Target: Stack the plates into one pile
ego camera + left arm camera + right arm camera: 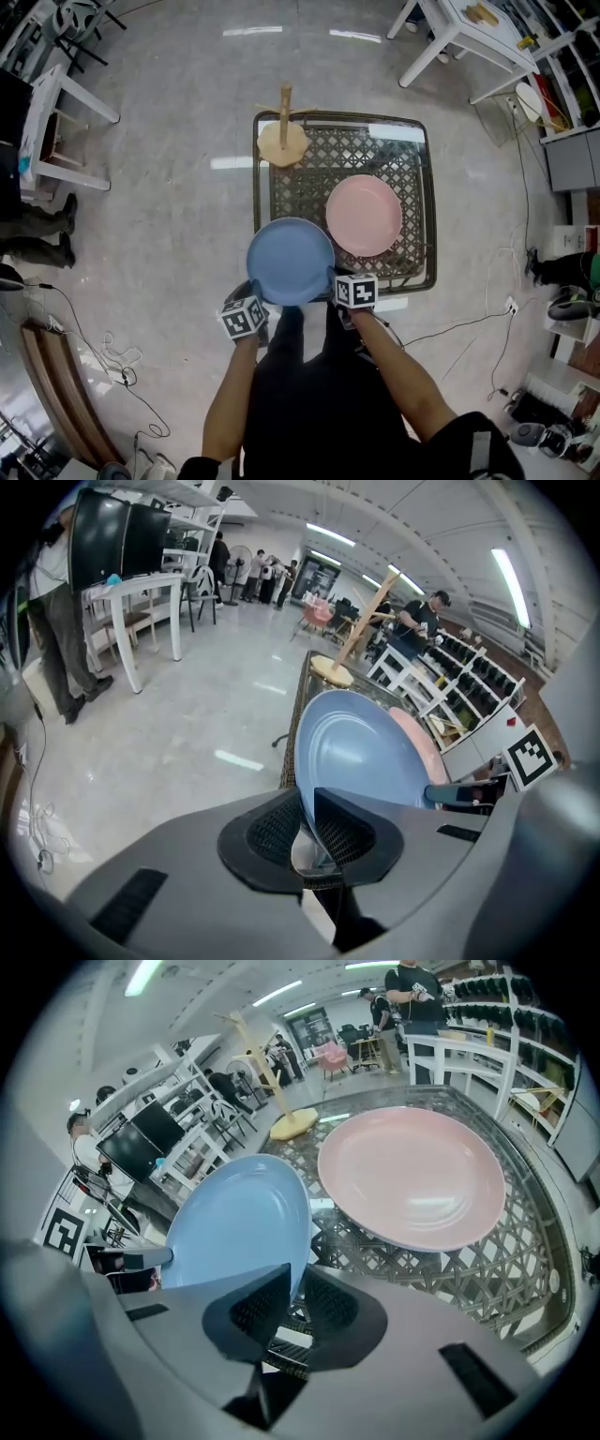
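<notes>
A blue plate [290, 260] hangs over the near left corner of the glass-topped wicker table [412, 150], gripped at its near rim from both sides. My left gripper [251, 302] is shut on the blue plate [361, 752] at its left edge, and its pads pinch the rim. My right gripper [339, 281] is shut on the same blue plate [234, 1222] at its right edge. A pink plate [363, 215] lies flat on the table to the right of the blue one; the pink plate [412, 1176] sits just beyond my right jaws.
A wooden stand [283, 136] with a round base and upright post stands at the table's far left corner. White tables [459, 33] and chairs [56, 122] are around, a person [37, 230] stands at the left, and cables [94, 347] lie on the floor.
</notes>
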Action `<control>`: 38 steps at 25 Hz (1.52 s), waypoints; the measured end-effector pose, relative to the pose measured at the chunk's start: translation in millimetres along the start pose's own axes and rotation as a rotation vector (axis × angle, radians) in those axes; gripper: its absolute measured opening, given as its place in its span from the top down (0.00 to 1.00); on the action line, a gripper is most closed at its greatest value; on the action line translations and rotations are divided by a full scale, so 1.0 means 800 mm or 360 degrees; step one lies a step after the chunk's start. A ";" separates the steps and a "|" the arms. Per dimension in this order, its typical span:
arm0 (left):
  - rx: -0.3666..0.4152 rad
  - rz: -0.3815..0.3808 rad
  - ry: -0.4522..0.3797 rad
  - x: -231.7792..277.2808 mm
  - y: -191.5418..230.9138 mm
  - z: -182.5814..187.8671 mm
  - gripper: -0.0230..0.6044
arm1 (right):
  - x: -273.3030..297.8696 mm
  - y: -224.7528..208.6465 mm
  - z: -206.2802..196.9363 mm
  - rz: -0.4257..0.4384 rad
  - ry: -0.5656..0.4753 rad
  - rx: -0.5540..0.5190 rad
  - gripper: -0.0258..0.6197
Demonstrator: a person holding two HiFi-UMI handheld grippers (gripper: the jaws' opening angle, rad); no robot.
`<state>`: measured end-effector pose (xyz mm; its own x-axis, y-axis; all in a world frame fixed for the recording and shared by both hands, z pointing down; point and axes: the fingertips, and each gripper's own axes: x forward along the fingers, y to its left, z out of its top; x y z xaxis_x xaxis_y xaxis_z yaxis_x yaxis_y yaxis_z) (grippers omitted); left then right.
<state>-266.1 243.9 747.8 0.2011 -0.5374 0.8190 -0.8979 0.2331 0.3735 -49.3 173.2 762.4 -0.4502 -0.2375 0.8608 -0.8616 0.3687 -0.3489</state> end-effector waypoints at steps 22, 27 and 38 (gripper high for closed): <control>-0.0008 -0.0003 -0.0197 -0.020 -0.091 0.115 0.88 | -0.072 -0.033 0.140 0.0040 -0.0145 -0.0136 0.90; 0.0022 -0.0023 -0.0205 -0.003 -0.126 0.138 0.88 | -0.084 -0.065 0.163 0.0026 -0.0166 -0.0111 0.90; 0.0113 -0.0089 -0.0161 0.040 -0.199 0.163 0.88 | -0.109 -0.141 0.188 -0.0022 -0.0209 -0.0012 0.90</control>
<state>-167.8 83.9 657.2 0.2142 -0.6280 0.7482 -0.9125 0.1447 0.3827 51.8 16.9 671.1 -0.4656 -0.3581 0.8093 -0.8663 0.3712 -0.3342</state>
